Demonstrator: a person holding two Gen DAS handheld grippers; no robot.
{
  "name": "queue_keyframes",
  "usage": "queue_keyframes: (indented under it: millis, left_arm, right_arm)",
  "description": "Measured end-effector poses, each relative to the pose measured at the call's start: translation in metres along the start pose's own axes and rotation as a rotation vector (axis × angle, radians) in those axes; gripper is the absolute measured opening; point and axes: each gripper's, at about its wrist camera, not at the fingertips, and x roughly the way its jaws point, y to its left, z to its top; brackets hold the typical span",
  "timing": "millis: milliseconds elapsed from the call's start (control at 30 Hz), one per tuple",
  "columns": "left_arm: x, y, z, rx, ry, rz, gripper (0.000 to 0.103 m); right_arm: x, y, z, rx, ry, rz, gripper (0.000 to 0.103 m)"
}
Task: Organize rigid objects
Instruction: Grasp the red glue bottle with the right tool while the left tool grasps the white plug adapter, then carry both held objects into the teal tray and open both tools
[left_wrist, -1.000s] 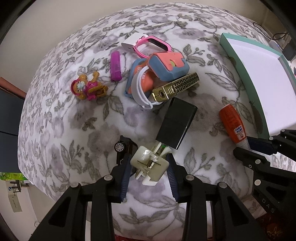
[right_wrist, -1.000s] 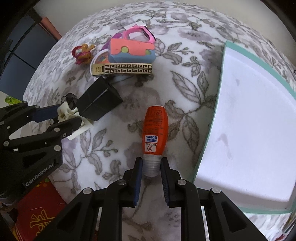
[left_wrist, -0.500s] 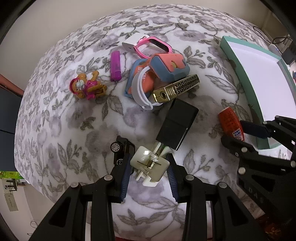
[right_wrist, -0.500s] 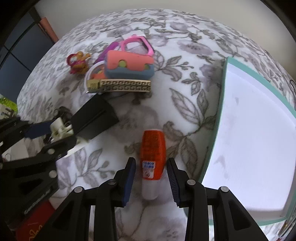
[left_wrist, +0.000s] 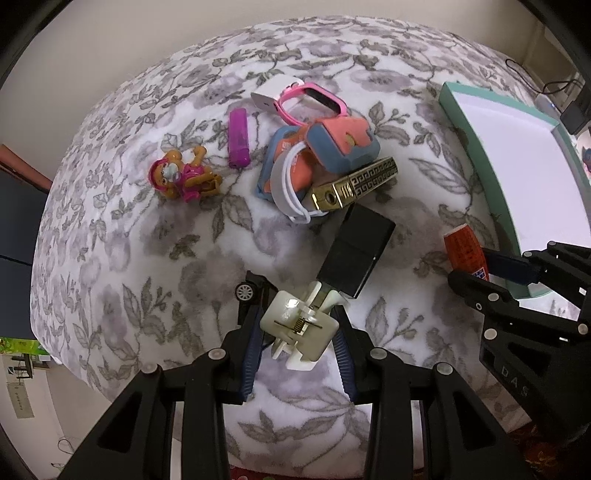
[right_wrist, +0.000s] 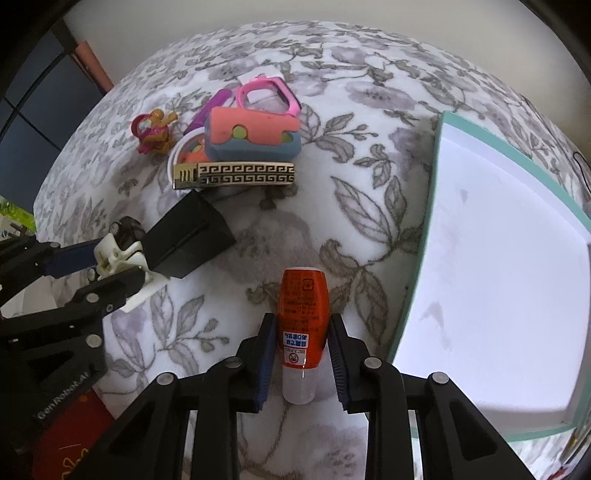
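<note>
— Well, what's the left gripper got?
— It's pinching a white clip that bites a black box on the floral cloth.
— And the right gripper?
— Its jaws have just been closing round the orange bottle, beside the teal tray; the pads look a hair off.

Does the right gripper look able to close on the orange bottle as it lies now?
Probably yes. The orange bottle already lies between the right gripper fingers, which have just been closing; nothing blocks either side, and the teal tray stands clear.
</note>
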Motion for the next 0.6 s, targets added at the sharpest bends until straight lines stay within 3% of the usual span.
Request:
queue_keyframes:
  millis: [167, 367, 600]
  left_arm:
    - [-0.014, 0.002, 0.0, -0.02, -0.016, -0.006, 0.038]
    - [-0.054, 0.0, 0.01, -0.027, -0.102, -0.004, 0.038]
    - [-0.083, -0.019, 0.036, -0.026, -0.162, -0.017, 0.038]
  right_arm:
    - [-0.017, -0.006, -0.003, 0.031, -0.059, 0.033, 0.03]
    - [-0.046, -0.017, -0.002, 0.086, -0.155, 0.059, 0.03]
    - [-0.064, -0.04, 0.006, 0.186, -0.225, 0.02, 0.03]
